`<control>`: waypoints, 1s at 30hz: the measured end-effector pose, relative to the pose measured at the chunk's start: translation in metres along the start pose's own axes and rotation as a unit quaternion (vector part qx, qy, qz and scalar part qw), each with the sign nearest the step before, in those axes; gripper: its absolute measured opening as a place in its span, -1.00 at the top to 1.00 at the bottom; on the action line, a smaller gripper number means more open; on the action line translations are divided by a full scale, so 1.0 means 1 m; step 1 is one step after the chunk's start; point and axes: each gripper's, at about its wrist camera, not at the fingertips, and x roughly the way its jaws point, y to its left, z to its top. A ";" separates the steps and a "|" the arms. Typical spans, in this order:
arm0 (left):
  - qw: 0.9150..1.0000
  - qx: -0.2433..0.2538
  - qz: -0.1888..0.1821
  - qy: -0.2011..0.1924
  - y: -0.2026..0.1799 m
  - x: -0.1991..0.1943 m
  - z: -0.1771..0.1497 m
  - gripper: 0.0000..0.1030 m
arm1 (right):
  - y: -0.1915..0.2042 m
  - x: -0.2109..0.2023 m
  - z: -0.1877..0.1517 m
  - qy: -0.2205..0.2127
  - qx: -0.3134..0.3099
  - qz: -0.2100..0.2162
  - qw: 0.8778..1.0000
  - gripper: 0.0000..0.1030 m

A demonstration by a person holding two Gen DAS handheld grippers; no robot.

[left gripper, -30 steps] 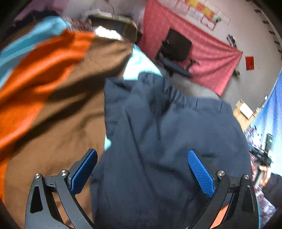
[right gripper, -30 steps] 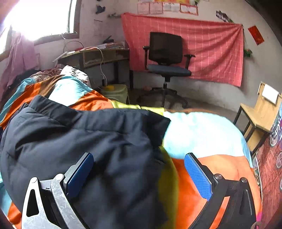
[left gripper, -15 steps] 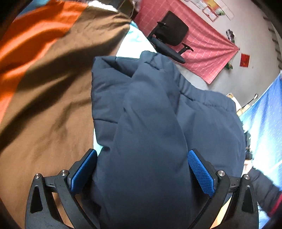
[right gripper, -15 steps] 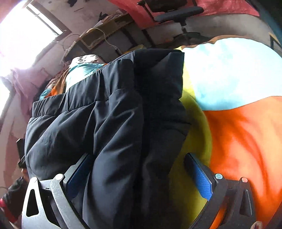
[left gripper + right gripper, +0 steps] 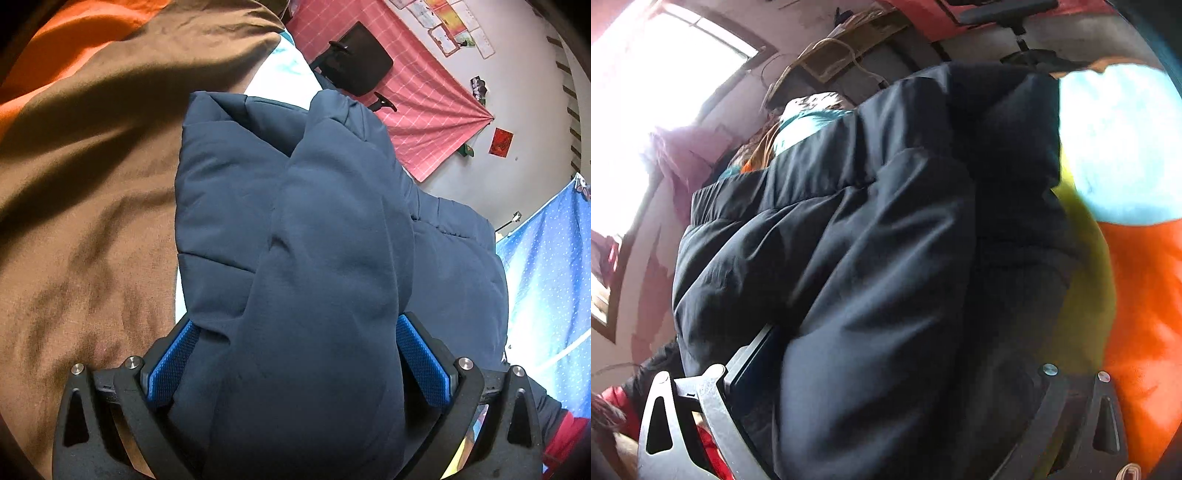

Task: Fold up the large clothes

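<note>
A dark navy padded jacket (image 5: pixel 332 240) lies folded on a bed cover (image 5: pixel 92 203) with brown, orange and light blue patches. My left gripper (image 5: pixel 295 365) is wide open, and a thick fold of the jacket lies between its blue pads (image 5: pixel 421 362). In the right wrist view the same jacket (image 5: pixel 868 258) fills the frame. My right gripper (image 5: pixel 897 373) is wide open around a bulky fold, which hides its right pad. Neither gripper pinches the cloth.
A black office chair (image 5: pixel 362 62) stands before a pink cloth on the wall (image 5: pixel 424 110). A blue dotted sheet (image 5: pixel 546 277) hangs at the right. A bright window (image 5: pixel 646 92) and a cluttered desk (image 5: pixel 842 59) lie beyond the bed. The cover's orange part (image 5: pixel 1145 314) shows at right.
Both grippers have pushed further forward and down onto the jacket, so its folds now sit deep between the open fingers. The views have tilted down toward the bed.
</note>
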 end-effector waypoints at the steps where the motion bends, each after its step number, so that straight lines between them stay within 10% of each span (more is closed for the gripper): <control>1: 1.000 0.001 0.000 -0.001 0.002 0.000 -0.002 -0.98 | -0.001 -0.001 -0.002 -0.013 0.004 0.002 1.000 -1.00; 18: 0.999 -0.029 -0.009 0.010 -0.010 -0.014 0.000 -0.91 | 0.030 0.011 0.010 0.003 0.060 -0.018 0.998 -1.00; 22: 0.999 -0.013 0.040 0.006 -0.023 -0.021 -0.001 -0.29 | 0.039 0.008 0.009 -0.008 0.081 -0.001 0.997 -0.96; 30: 0.994 0.006 0.105 -0.022 -0.062 -0.053 -0.018 0.51 | 0.077 0.000 0.004 -0.024 0.069 -0.078 0.994 0.27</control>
